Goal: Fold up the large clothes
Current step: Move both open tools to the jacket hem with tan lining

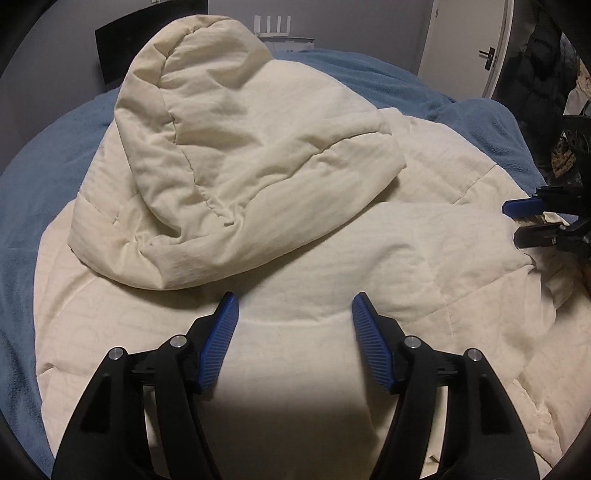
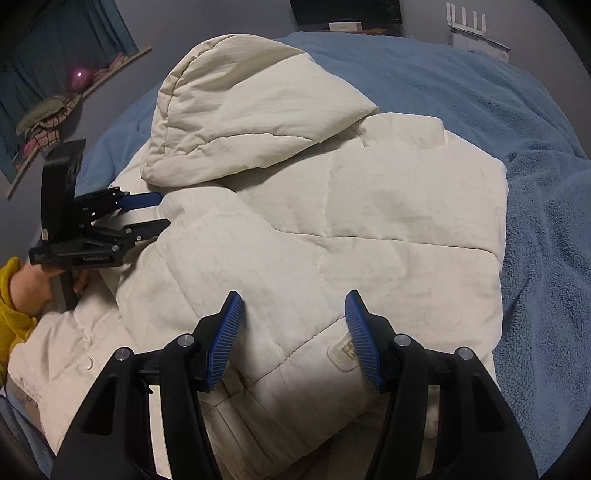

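Jacket: your cream puffer jacket [image 2: 369, 221] lies spread on the bed ahead of both pairs of fingers; soft matte cloth, quilted into broad padded panels with stitched seams and fine creases.
Hood: the hood [image 1: 229, 147] is a rounded, puffy pouch flopped over the jacket's back, beyond your left fingertips and to the far left of your right ones.
Patch: a small pale rectangular label [image 2: 341, 352] sits on the jacket just inside your right gripper's right-hand finger.
Snap: a round snap button [image 2: 88, 363] shows on the jacket edge left of your right gripper.
Left gripper: your left gripper [image 1: 293, 306] hovers over the jacket with its ribbed blue pads spread wide, nothing between them.
Right gripper: your right gripper [image 2: 293, 304] is likewise spread apart above the jacket, clasping nothing; black arms, blue ridged pads.
Left hand: your hand [image 2: 37, 284], in a yellow sleeve, holds the left gripper's handle at the jacket's left edge.
Surface: a blue fleece blanket [image 2: 498, 110], nubbly and soft, covers the bed under the jacket.
Room: grey walls, a white door [image 1: 465, 40] with a dark handle, teal curtains [image 2: 74, 33] over a cluttered sill, and a white router [image 2: 476, 26] beyond the bed.
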Motion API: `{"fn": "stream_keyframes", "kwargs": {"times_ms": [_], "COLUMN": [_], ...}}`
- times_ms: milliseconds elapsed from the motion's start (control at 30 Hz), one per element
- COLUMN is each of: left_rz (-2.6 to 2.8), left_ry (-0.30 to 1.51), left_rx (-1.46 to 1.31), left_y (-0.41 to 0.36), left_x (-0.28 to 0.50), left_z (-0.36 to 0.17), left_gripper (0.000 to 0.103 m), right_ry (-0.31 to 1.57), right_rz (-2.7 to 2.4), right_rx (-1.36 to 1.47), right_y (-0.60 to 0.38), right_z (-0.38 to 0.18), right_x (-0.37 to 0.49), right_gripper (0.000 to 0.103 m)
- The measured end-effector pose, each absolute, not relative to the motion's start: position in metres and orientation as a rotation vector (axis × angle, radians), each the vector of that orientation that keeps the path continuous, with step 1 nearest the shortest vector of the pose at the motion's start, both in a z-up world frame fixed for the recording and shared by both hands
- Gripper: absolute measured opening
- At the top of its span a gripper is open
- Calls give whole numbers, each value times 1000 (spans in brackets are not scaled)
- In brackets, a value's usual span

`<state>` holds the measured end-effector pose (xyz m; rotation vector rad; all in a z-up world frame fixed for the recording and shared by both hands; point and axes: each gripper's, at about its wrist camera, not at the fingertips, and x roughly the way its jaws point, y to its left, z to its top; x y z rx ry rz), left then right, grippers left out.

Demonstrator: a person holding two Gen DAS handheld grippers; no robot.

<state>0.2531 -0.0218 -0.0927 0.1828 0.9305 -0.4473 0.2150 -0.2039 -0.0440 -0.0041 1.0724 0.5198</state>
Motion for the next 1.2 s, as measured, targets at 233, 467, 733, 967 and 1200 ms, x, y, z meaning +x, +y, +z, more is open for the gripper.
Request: {"fn": "stream_keyframes", "kwargs": {"times_ms": [233, 467, 733, 967, 1200], "left_rz": [-428, -368, -216, -191, -226], "left_ry": [919, 909, 945, 955, 1004], "left_rx": [83, 22, 15, 22, -8], "left_y": [-3, 42, 113, 140, 144], "left_x": [218, 138, 64, 10, -40], "left_z": [-50, -5, 13, 24, 17], "left_gripper": [76, 86, 88, 88, 87], "right_ry": [991, 989, 947, 970, 1003], "right_rz": [476, 417, 386, 359, 330], "right_rx": [49, -13, -26, -17, -1], "right_y": [-216, -220, -225, -229, -247], "right_z": [2, 35, 64, 63, 64], "right_x": [182, 114, 47, 8, -35], "right_gripper": [55, 63, 75, 75, 75]}}
